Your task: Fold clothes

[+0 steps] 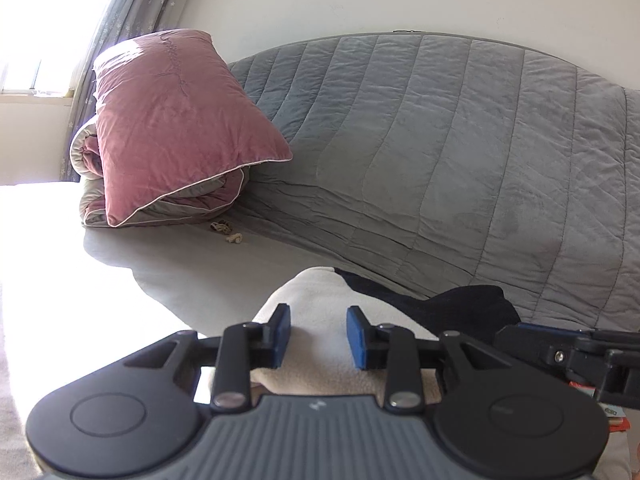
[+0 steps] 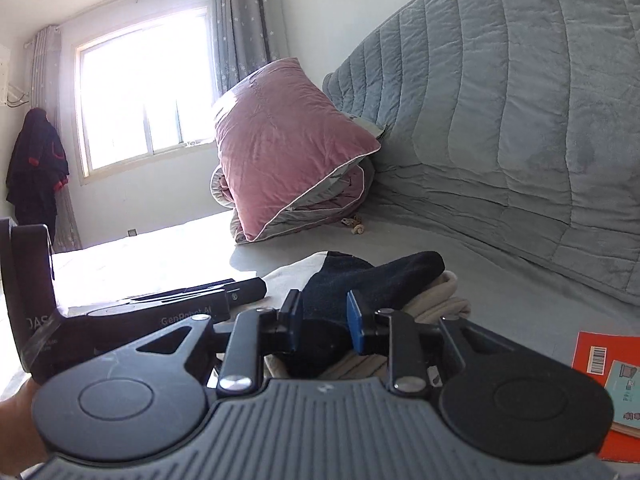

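Observation:
A cream and dark navy garment lies bunched on the grey bed, close in front of both grippers. In the left wrist view my left gripper is open, its blue pads hovering over the cream part with nothing between them. The navy part lies to its right. In the right wrist view my right gripper is open, its pads on either side of the navy part, not closed on it. Cream folds show under the navy cloth. The left gripper's body sits at the left.
A folded pink and grey quilt stands at the head of the bed. A grey quilted cover rises along the wall. A small beige object lies near the quilt. An orange book lies at the right. A window is behind.

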